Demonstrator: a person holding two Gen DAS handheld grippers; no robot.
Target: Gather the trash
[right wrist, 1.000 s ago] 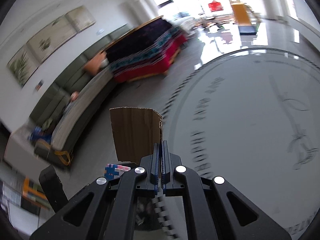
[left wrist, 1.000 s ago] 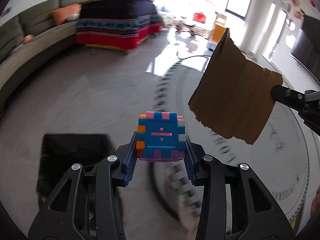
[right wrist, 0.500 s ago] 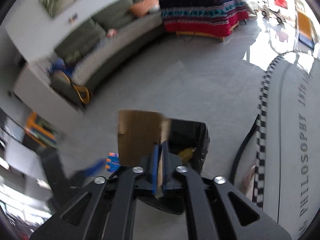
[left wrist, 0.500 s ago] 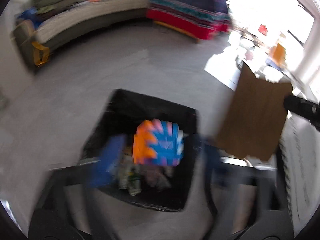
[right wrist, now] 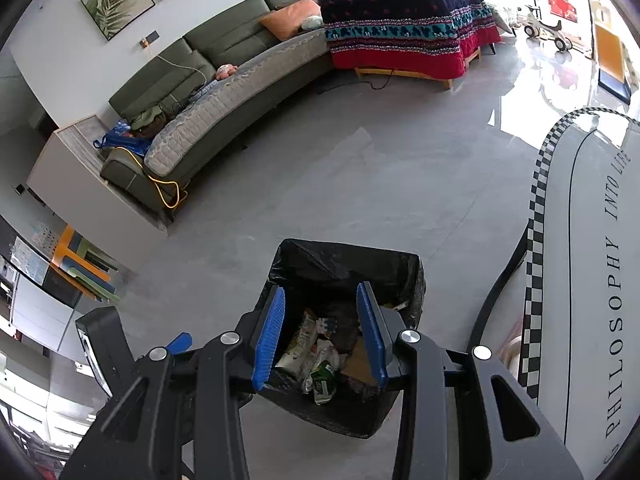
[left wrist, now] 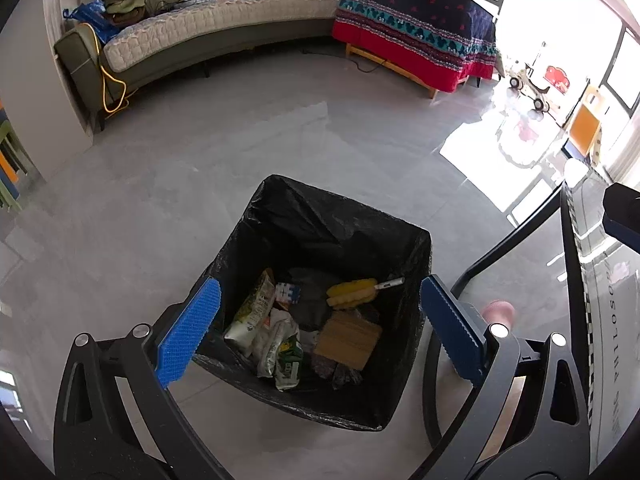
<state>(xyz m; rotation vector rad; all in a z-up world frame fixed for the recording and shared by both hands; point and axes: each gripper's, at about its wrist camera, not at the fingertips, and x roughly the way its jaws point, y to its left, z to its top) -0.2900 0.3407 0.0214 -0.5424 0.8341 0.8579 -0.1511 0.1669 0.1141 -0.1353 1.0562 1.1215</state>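
Step in hand: release over the bin [left wrist: 416,248]. The left gripper [left wrist: 320,328] is spread wide and empty; the right gripper [right wrist: 320,332] is opening, nothing between its fingers. A flat corrugated cardboard piece [left wrist: 347,338] lies inside the crinkled black liner among soft wrappers. Next move, by judgement: withdraw and seek further trash.

The bin [left wrist: 416,248] stands on the floor [left wrist: 240,168], the sofa [left wrist: 200,32] well behind it.

Two fisheye wrist views angled steeply down from close above a black-lined trash bin [left wrist: 332,240] on grey floor, bin low centre in each frame, curved green sofa [left wrist: 224,36] and patterned blanket [right wrist: 404,28] shared across the top.
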